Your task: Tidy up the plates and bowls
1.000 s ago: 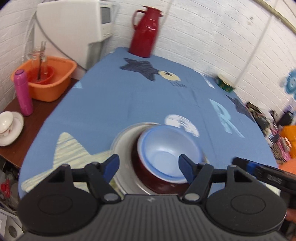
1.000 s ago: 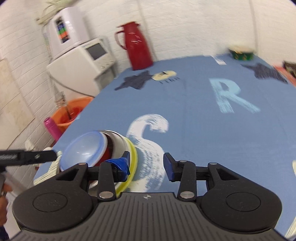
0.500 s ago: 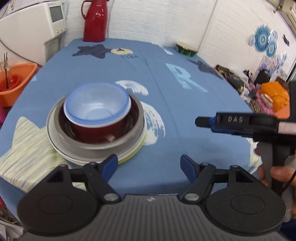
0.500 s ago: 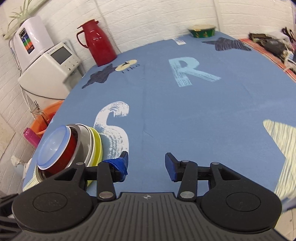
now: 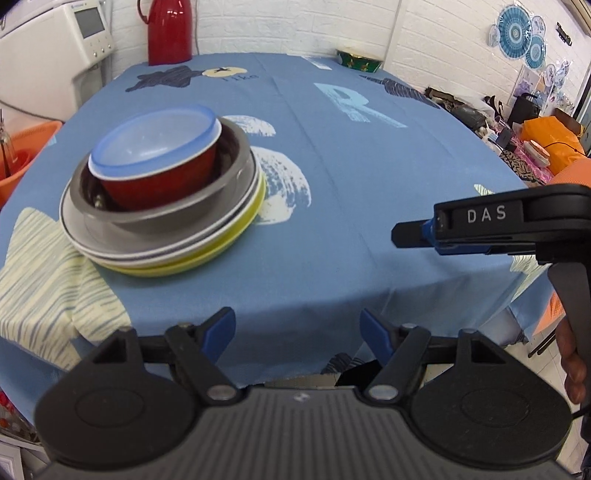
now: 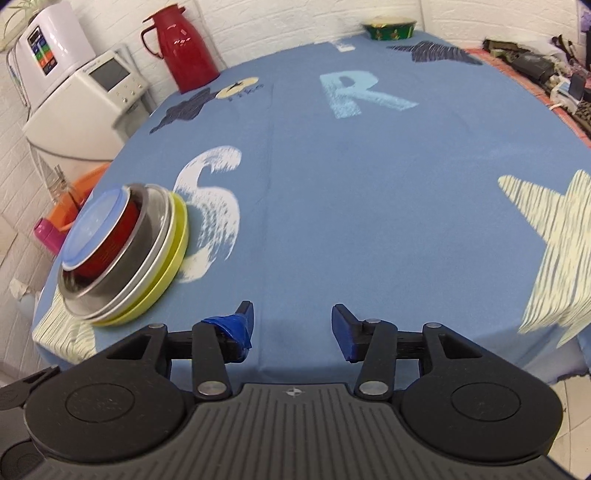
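One stack stands on the blue tablecloth: a pale blue bowl (image 5: 155, 140) nested in a red bowl (image 5: 162, 181), inside a grey metal bowl (image 5: 162, 218), on a white plate and a yellow-green plate (image 5: 229, 229). From the right wrist the same stack (image 6: 125, 243) sits at the left. My left gripper (image 5: 297, 332) is open and empty, back beyond the table's near edge. My right gripper (image 6: 291, 325) is open and empty over the near edge, to the right of the stack; its side (image 5: 480, 225) shows in the left wrist view.
A red thermos (image 5: 170, 31) and a green bowl (image 5: 360, 61) stand at the far end of the table (image 6: 369, 184). A white appliance (image 6: 85, 107) and an orange basin (image 5: 18, 158) are off the left side. Clutter lies off the right side.
Both grippers have pulled back from the stack toward the near edge of the table, both open. The stack stays where it was.
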A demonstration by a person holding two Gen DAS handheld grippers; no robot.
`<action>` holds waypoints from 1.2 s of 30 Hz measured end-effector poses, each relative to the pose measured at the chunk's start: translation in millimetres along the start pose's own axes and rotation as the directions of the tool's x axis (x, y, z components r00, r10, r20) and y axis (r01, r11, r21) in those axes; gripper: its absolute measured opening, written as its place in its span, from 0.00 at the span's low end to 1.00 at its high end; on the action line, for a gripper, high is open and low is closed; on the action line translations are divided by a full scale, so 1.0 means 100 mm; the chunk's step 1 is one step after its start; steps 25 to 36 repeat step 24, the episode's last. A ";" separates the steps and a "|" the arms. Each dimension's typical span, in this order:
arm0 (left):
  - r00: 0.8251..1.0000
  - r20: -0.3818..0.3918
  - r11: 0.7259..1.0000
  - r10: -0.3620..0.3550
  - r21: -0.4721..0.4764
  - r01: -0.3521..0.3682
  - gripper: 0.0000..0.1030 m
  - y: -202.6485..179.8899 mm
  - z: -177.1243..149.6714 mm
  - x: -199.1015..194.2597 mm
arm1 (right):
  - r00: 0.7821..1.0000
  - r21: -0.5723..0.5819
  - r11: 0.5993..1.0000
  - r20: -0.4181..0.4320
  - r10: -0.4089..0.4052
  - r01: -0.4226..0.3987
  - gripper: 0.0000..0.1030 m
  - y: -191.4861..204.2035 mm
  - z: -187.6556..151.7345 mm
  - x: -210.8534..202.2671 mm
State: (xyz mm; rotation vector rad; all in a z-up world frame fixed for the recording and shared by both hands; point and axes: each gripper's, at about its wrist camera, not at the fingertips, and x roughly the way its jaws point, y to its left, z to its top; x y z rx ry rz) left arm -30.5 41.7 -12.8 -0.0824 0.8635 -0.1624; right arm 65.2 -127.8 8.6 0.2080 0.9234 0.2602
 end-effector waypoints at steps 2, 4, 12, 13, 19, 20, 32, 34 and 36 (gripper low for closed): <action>1.000 -0.003 1.000 0.004 -0.001 -0.004 0.71 0.01 -0.03 -0.01 | 1.000 0.001 1.000 -0.007 0.023 -0.023 0.31 0.03 -0.02 0.00; 1.000 -0.008 1.000 0.001 -0.010 -0.001 0.71 0.03 -0.04 -0.02 | 1.000 -0.001 1.000 -0.007 0.027 -0.027 0.31 0.06 -0.04 -0.01; 1.000 -0.003 1.000 0.015 -0.011 -0.015 0.71 0.07 -0.08 -0.08 | 0.999 -0.039 0.999 -0.012 0.030 -0.031 0.32 0.17 -0.08 -0.02; 1.000 -0.007 1.000 0.016 -0.010 -0.016 0.71 0.07 -0.08 -0.07 | 0.999 -0.042 0.999 -0.011 0.034 -0.034 0.32 0.17 -0.09 -0.02; 1.000 0.013 1.000 0.025 0.012 -0.025 0.71 0.04 -0.09 -0.09 | 0.999 -0.053 0.998 -0.010 0.039 -0.039 0.33 0.20 -0.10 -0.03; 1.000 0.015 1.000 0.022 0.010 -0.022 0.71 0.04 -0.09 -0.10 | 0.999 -0.051 0.998 -0.012 0.038 -0.039 0.33 0.20 -0.10 -0.02; 1.000 0.020 1.000 0.024 0.002 -0.024 0.71 0.06 -0.08 -0.09 | 0.999 -0.040 0.998 -0.013 0.038 -0.038 0.34 0.18 -0.11 -0.01; 1.000 0.020 1.000 0.024 0.002 -0.024 0.71 0.06 -0.08 -0.09 | 0.999 -0.040 0.998 -0.013 0.038 -0.038 0.34 0.18 -0.11 -0.01; 1.000 0.020 1.000 0.024 0.002 -0.024 0.71 0.06 -0.08 -0.09 | 0.999 -0.040 0.998 -0.013 0.038 -0.038 0.34 0.18 -0.11 -0.01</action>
